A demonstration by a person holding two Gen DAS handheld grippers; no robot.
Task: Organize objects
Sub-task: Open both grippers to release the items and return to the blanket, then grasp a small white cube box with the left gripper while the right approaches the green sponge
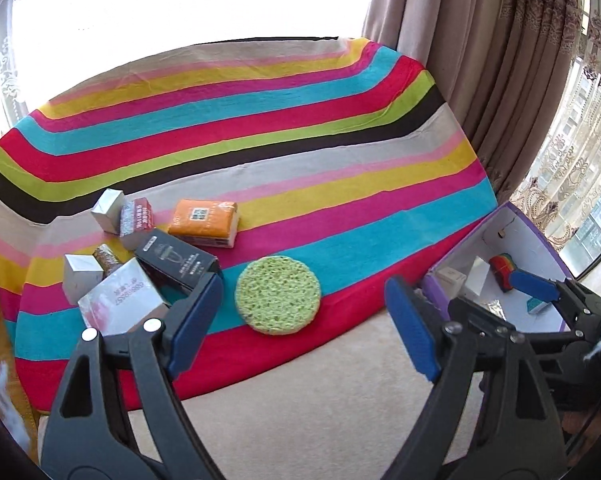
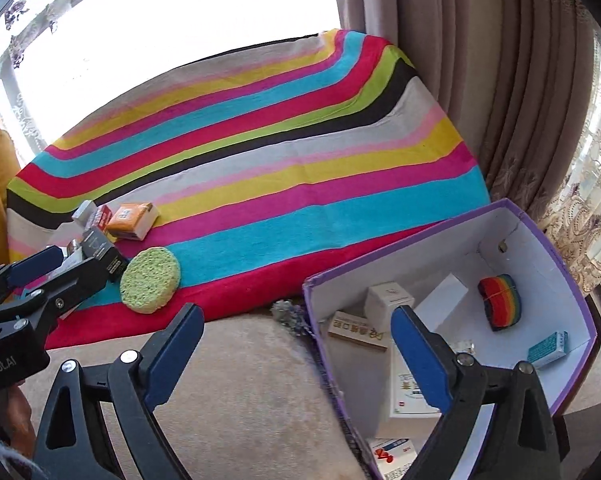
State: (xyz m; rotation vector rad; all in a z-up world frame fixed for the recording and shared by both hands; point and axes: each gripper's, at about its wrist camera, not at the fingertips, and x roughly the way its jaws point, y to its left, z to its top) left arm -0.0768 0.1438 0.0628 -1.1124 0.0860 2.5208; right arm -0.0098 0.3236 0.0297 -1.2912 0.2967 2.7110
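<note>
Left claw (image 1: 296, 320): released, jaws wide apart, nothing between the pads; it hangs over the near edge of the striped cloth.
Right claw (image 2: 296, 356): released, jaws spread wide and empty; its right pad sits over the near-left corner of the box, its left pad over the beige surface.
Surface: striped cloth (image 1: 260, 128) laid over what looks like a cushioned seat or bed; I cannot tell which.
Sponge (image 1: 278, 295): round, green, lying flat on the red and blue stripes, at 12 o'clock from the left claw and nearest to it.
Orange pack (image 1: 204, 222): at 11 o'clock from the sponge, apart from it, lying flat.
Black carton (image 1: 176, 264): at 9 o'clock from the sponge, just beside the left claw's left pad, leaning among the heap.
Heap: small silver boxes (image 1: 82, 284) and a white packet (image 1: 120, 304) crowd together at 9 to 10 o'clock, touching one another.
Box (image 2: 552, 248): purple-edged, white inside, open, at 3 o'clock from the sponge; it holds a rainbow block (image 2: 499, 302), a blue-white packet (image 2: 547, 349) and several white cartons (image 2: 388, 300).
Handling, sponge: likely light, soft, porous, not slippery; pinch across its rim, edge to edge, since the flat face gives the pads nothing.
Handling, cartons: likely light thin card that dents; grip the two long sides gently.
Progress: part sorted, judging by the filled box and the heap left outside.
</note>
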